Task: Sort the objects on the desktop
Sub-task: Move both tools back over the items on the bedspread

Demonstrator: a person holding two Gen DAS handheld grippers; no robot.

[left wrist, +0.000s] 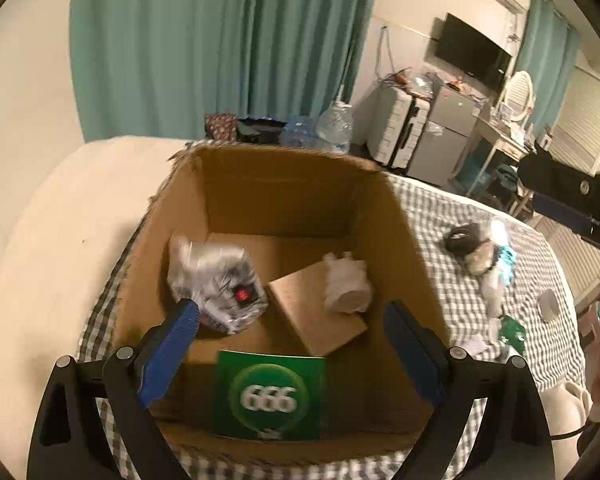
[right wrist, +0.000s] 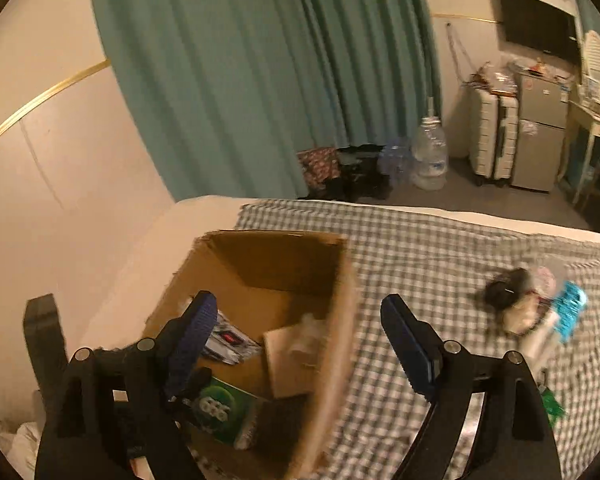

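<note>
A checked cloth (left wrist: 440, 216) covers the bed that carries everything, with a bare cream strip along its left edge. On the left part of the cloth, toward the far edge, stands an open cardboard box (left wrist: 284, 184), the largest thing on it. Inside the box, a green card printed "666" (left wrist: 270, 396) leans against the near wall. A small brown carton (left wrist: 316, 316) lies tilted on the box floor, and a crumpled white item (left wrist: 346, 284) rests on its far end. At the box's left side sits a clear plastic packet (left wrist: 216, 280) with grey print and a red spot.

The left hand-held gripper (left wrist: 292, 320) hangs over the box with its blue pads spread wide and nothing between them; its left pad is just beside the plastic packet, and whether they touch is not clear. The right hand-held gripper (right wrist: 296, 316) is also wide apart and empty, straddling the box's right wall, one pad over the box and the other over the cloth.

Toward the right edge of the bed lies a loose cluster: a dark round thing (right wrist: 504, 290), a pale lump, and a bright blue packet (right wrist: 570, 314). All of these are blurred. A small green item (left wrist: 512, 334) lies nearer the front edge.
</note>
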